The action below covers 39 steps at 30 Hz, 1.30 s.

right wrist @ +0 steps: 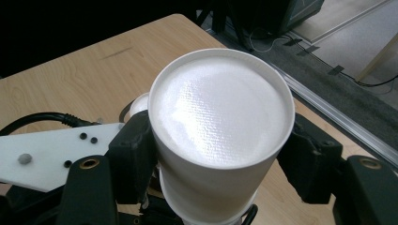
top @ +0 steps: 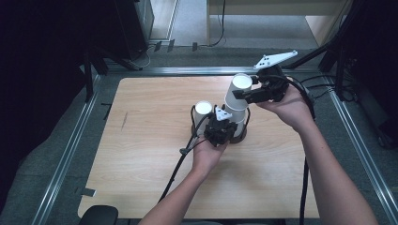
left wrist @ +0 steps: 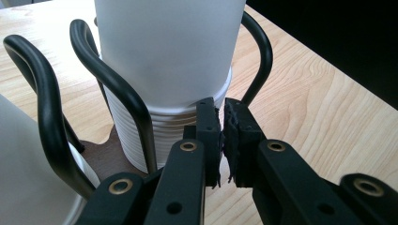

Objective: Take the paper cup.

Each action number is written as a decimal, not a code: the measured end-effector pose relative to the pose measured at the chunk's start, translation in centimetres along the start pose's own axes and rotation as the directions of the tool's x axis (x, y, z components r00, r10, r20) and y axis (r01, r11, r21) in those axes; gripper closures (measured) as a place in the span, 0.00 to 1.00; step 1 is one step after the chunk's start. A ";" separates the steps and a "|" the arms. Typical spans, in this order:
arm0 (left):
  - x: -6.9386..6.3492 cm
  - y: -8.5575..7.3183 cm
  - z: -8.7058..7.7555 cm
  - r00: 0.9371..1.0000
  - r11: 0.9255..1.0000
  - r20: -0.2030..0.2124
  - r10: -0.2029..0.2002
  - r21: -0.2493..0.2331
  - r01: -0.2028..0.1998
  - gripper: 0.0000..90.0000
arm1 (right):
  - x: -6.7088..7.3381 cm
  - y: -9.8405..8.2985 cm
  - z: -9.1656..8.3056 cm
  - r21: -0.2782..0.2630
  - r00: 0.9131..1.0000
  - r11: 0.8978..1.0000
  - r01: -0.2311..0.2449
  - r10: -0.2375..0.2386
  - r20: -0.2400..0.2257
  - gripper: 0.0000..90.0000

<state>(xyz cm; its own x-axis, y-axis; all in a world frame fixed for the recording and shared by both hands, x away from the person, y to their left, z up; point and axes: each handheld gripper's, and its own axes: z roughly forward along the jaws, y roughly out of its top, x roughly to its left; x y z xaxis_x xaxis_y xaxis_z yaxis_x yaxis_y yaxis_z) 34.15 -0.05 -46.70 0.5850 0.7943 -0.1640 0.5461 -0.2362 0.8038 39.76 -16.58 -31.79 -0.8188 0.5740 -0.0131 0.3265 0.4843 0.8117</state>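
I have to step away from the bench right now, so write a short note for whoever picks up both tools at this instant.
Right tool: shut on the top white cup, one jaw on each side near its upturned base. That cup sits upside down over a stack of ribbed cups in the black wire holder.
Left tool: shut, jaws nearly together, low in front of the stack beside a wire loop; whether it pinches anything cannot be told.
A second upside-down white cup stands in the holder's left slot.
Done: top cup gripped.
Left: probably lifting it off while the left tool steadies the holder.
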 end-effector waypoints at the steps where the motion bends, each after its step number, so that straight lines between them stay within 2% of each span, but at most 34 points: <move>1: 0.0 0.0 0.0 1.000 1.000 0.001 -0.005 0.000 0.005 0.94 | 0.0 0.2 -0.2 -0.002 1.000 1.000 0.007 -0.007 0.000 0.37; 7: -0.1 -0.1 0.0 1.000 1.000 0.000 0.003 0.008 -0.003 0.93 | 0.3 1.0 -1.7 -0.008 1.000 1.000 0.010 -0.010 -0.004 0.37; 12: 0.1 -0.2 0.0 1.000 1.000 0.019 -0.005 0.014 0.005 0.90 | 0.3 0.9 -3.0 -0.016 1.000 1.000 0.001 -0.001 -0.019 0.37; 14: 0.2 -0.3 0.0 0.997 0.999 0.072 -0.006 0.039 0.003 0.85 | 0.5 0.6 -4.0 -0.008 1.000 1.000 -0.003 0.002 -0.023 0.37; 17: -0.1 -0.4 -0.5 0.995 0.998 0.097 0.024 0.054 -0.029 0.81 | 1.1 0.0 -5.1 -0.004 1.000 1.000 0.024 -0.024 -0.015 0.37; 18: -0.1 -0.4 -0.5 0.995 0.998 0.097 0.024 0.054 -0.029 0.79 | 1.1 0.0 -5.1 -0.004 1.000 1.000 0.024 -0.024 -0.015 0.37; 19: -0.1 -0.5 -0.7 0.993 0.998 0.113 0.026 0.055 -0.033 0.78 | 1.6 -0.5 -5.9 0.007 0.999 0.999 0.031 -0.031 -0.012 0.37; 21: 0.2 -0.6 -1.2 0.986 0.998 0.169 0.002 0.063 -0.013 0.75 | 2.0 -1.0 -6.3 0.011 0.999 0.999 0.040 -0.040 -0.016 0.37; 23: 0.4 -0.7 -1.8 0.981 0.998 0.195 0.013 0.061 -0.026 0.73 | 2.3 -1.5 -6.7 0.009 0.999 0.999 0.045 -0.045 -0.029 0.37; 25: 0.5 -0.7 -2.5 0.974 0.997 0.224 0.043 0.058 -0.057 0.70 | 2.6 -2.1 -7.0 0.005 0.998 0.999 0.040 -0.040 -0.042 0.37; 26: 0.5 -0.7 -2.5 0.974 0.997 0.224 0.043 0.058 -0.057 0.69 | 2.6 -2.1 -7.0 0.005 0.998 0.999 0.040 -0.040 -0.042 0.37; 27: 0.8 -0.7 -3.3 0.965 0.994 0.254 0.062 0.074 -0.083 0.69 | 2.8 -2.7 -7.2 -0.003 0.998 0.999 0.037 -0.037 -0.057 0.37; 28: 0.8 -0.7 -3.3 0.965 0.994 0.254 0.062 0.074 -0.083 0.67 | 2.9 -3.0 -7.3 -0.001 0.998 0.999 0.035 -0.035 -0.061 0.37; 29: 1.1 -0.6 -4.1 0.956 0.992 0.287 0.064 0.088 -0.093 0.66 | 2.9 -3.4 -7.3 0.002 0.997 0.999 0.036 -0.036 -0.067 0.37; 30: 1.1 -0.6 -4.1 0.956 0.992 0.287 0.064 0.088 -0.093 0.65 | 2.9 -3.4 -7.3 0.002 0.997 0.999 0.036 -0.036 -0.067 0.37; 31: 1.4 -0.7 -4.9 0.948 0.990 0.305 0.088 0.080 -0.118 0.63 | 3.0 -4.1 -7.2 0.007 0.996 0.999 0.034 -0.033 -0.083 0.37; 36: 2.5 -0.8 -6.6 0.932 0.986 0.343 0.117 0.074 -0.151 0.56 | 3.7 -5.7 -6.6 0.022 0.991 0.998 0.053 -0.050 -0.121 0.37; 37: 2.5 -0.8 -6.6 0.932 0.986 0.343 0.117 0.074 -0.151 0.55 | 3.7 -5.7 -6.6 0.022 0.991 0.998 0.053 -0.050 -0.121 0.37; 38: 2.8 -1.0 -7.1 0.924 0.983 0.358 0.137 0.070 -0.172 0.54 | 3.9 -6.2 -6.3 0.017 0.990 0.999 0.045 -0.042 -0.135 0.37; 39: 2.9 -1.2 -7.4 0.921 0.980 0.360 0.152 0.065 -0.187 0.53 | 4.0 -6.4 -6.2 0.007 0.988 0.999 0.042 -0.041 -0.148 0.37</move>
<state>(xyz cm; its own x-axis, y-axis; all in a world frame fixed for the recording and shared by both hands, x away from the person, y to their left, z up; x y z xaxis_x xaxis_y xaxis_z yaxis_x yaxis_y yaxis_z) 30.77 6.71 -43.89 0.8372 0.4939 -0.2349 0.4648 -0.4164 0.7814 31.42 -21.47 -33.42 -0.8921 0.4499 0.0404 0.2952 0.5129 0.8061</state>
